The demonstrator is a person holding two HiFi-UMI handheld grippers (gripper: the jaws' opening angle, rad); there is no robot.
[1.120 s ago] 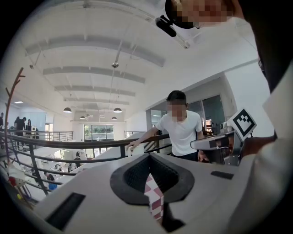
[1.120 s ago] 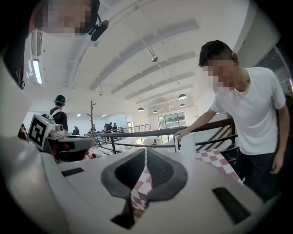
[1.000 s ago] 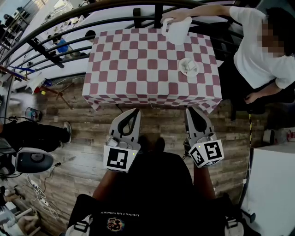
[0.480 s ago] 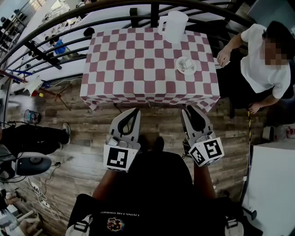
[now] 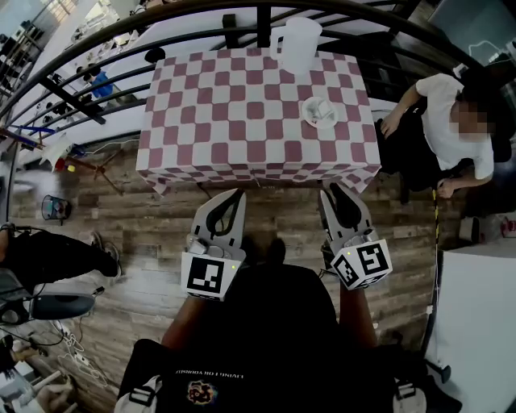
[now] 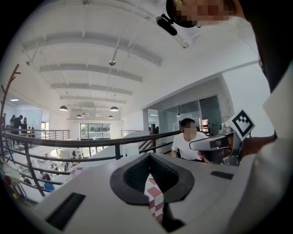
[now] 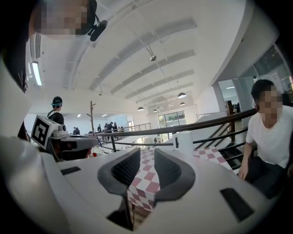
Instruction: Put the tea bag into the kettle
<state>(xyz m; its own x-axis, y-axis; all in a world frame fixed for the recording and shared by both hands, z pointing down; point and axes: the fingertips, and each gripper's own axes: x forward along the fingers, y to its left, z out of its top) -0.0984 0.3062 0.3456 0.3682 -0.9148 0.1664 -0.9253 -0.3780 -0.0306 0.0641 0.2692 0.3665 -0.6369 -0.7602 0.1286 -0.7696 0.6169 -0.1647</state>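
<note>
A table with a red-and-white checked cloth (image 5: 242, 121) stands ahead of me. At its far edge is the white kettle (image 5: 298, 44), also in the right gripper view (image 7: 184, 142). Nearer, on the right side, a pale tea bag (image 5: 317, 110) lies on a small white saucer (image 5: 331, 121). Both grippers hover short of the table's near edge, over the wooden floor. My left gripper (image 5: 228, 196) is shut and empty, its tips meeting (image 6: 149, 157). My right gripper (image 5: 343, 192) is opening, and only the cloth shows through its gap (image 7: 147, 157).
A person in a white shirt (image 5: 451, 121) sits just right of the table. A dark curved railing (image 5: 201, 16) runs behind it. Another person (image 5: 48, 254) and cables lie on the floor at the left. A white surface (image 5: 476, 323) is at the lower right.
The person at the right has let go of the kettle and drawn back from the table. My right gripper's jaws have parted. The left gripper has not moved.
</note>
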